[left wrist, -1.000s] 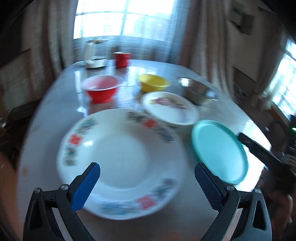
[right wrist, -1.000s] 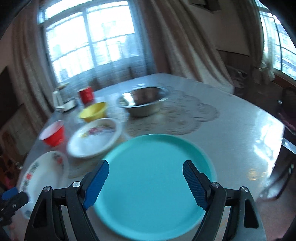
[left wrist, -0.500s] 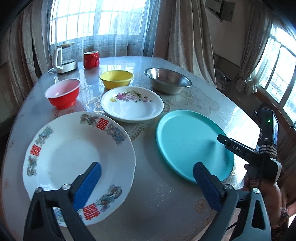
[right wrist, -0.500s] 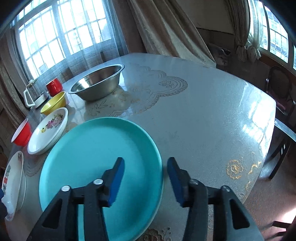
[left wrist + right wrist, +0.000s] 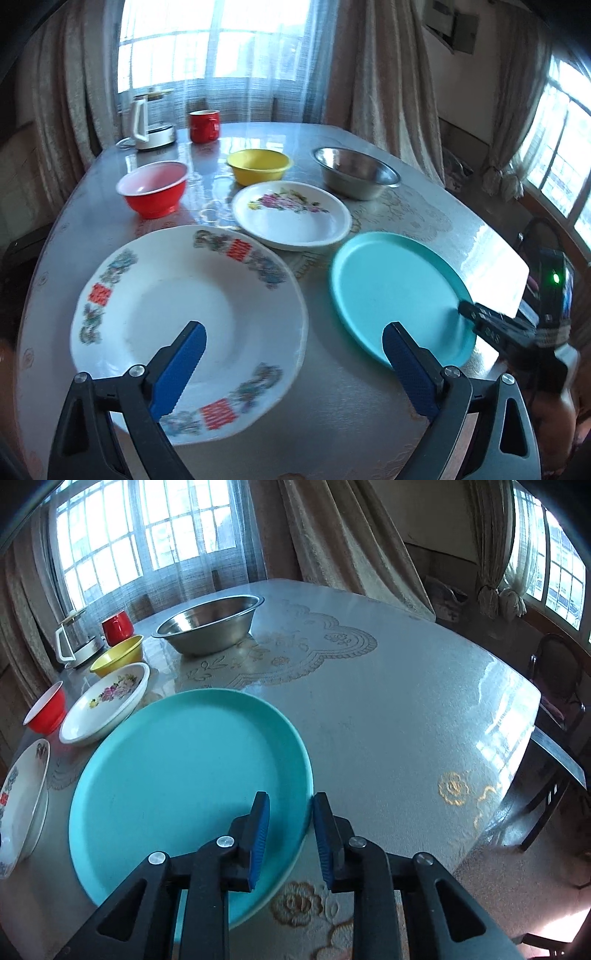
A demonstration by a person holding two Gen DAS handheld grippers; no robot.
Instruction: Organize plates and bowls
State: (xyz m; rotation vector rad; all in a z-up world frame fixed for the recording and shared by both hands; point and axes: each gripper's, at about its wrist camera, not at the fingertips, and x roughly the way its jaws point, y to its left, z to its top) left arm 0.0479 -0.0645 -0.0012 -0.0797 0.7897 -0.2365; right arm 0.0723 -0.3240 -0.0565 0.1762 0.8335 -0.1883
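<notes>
My right gripper [image 5: 291, 821] straddles the near right rim of the teal plate [image 5: 184, 775], its jaws narrowed with a gap still showing on both sides of the rim; the plate lies flat on the table. The teal plate [image 5: 395, 291] also shows in the left wrist view, with the right gripper's fingers [image 5: 491, 328] at its edge. My left gripper [image 5: 291, 365] is wide open and empty above the near edge of a large white plate with red and blue patterns [image 5: 184, 321]. Behind stand a flowered white plate [image 5: 291, 218], a red bowl [image 5: 153, 188], a yellow bowl [image 5: 258, 166] and a steel bowl [image 5: 354, 177].
A red mug [image 5: 204, 126] and a white kettle [image 5: 147, 125] stand at the table's far side by the curtained window. A dark chair [image 5: 554, 701] stands past the table's right edge. The table [image 5: 406, 709] has a lace-patterned cover.
My right gripper's jaws have narrowed from wide open around the teal plate's right rim. My left gripper stayed open and drifted over the large patterned plate.
</notes>
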